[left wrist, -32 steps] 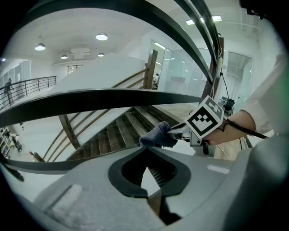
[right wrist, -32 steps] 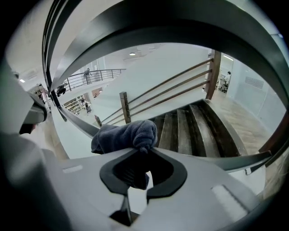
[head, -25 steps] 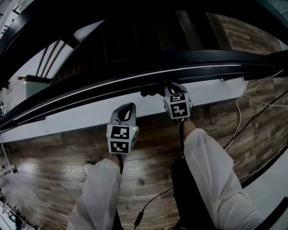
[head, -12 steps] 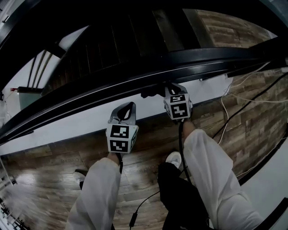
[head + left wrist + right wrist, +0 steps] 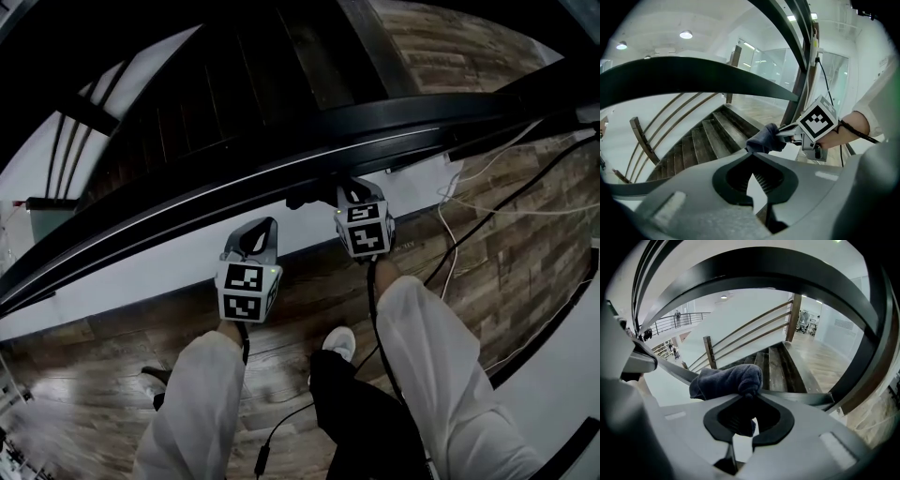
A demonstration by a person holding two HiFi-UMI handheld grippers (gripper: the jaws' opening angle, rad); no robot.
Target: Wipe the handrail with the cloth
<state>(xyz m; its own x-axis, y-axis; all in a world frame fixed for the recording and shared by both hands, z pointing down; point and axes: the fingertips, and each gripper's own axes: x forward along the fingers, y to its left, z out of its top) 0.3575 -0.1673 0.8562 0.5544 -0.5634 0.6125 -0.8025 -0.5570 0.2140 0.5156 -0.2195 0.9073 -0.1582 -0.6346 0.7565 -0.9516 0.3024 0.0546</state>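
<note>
Beside the curved dark handrail (image 5: pixel 281 159), right tongs (image 5: pixel 748 397) pinch plush, bunched cloth (image 5: pixel 726 380).

Holds both arms out ahead, left sleeve (image 5: pixel 192 403) and right sleeve (image 5: pixel 441 366) both white, a gripper in each hand. Carries left gripper (image 5: pixel 262 228) back from and to the left of the right jaws, its own jaws closed tip to tip with nothing between. Reaches right gripper (image 5: pixel 328 192) further ahead, jaws clamped on cloth (image 5: pixel 725 379), bunched just beyond the tips and to their left. Bares right wrist (image 5: pixel 853 127) between gripper and sleeve.
</note>
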